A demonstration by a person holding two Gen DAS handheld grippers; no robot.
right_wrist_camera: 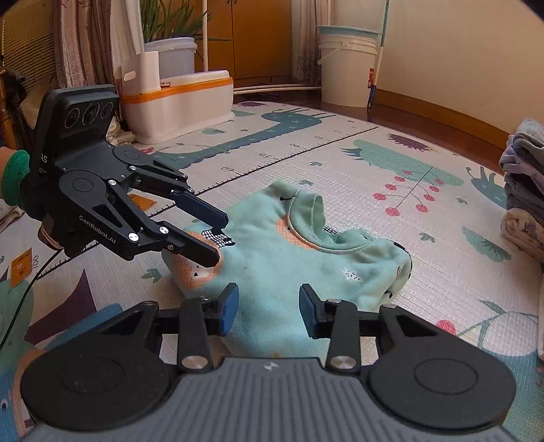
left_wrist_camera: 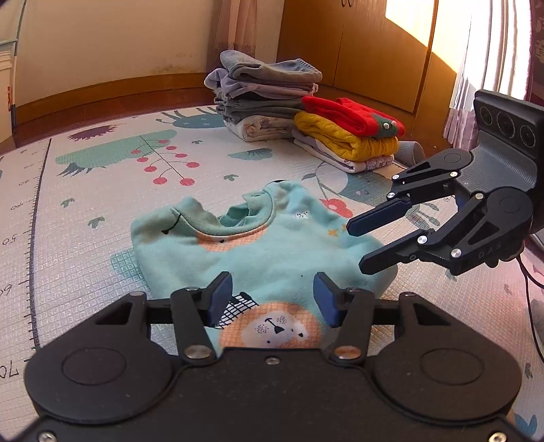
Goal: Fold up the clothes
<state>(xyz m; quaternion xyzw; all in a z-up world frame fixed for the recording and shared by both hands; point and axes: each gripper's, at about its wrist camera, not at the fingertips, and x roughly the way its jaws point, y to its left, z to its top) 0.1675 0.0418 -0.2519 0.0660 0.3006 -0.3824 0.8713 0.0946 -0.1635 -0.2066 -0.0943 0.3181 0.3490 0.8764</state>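
One soft fleecy teal sweatshirt (left_wrist_camera: 258,251)

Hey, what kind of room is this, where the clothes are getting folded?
Most likely a room in a home, with the folding done on the floor. A children's play mat printed with animals covers it, folded clothes are stacked by wooden cabinets, and buckets and a potted plant stand along the wall.

Mat (left_wrist_camera: 102,217) laid on floor | top (left_wrist_camera: 272,251) spread at centre | stacks (left_wrist_camera: 265,98) placed at 1 o'clock
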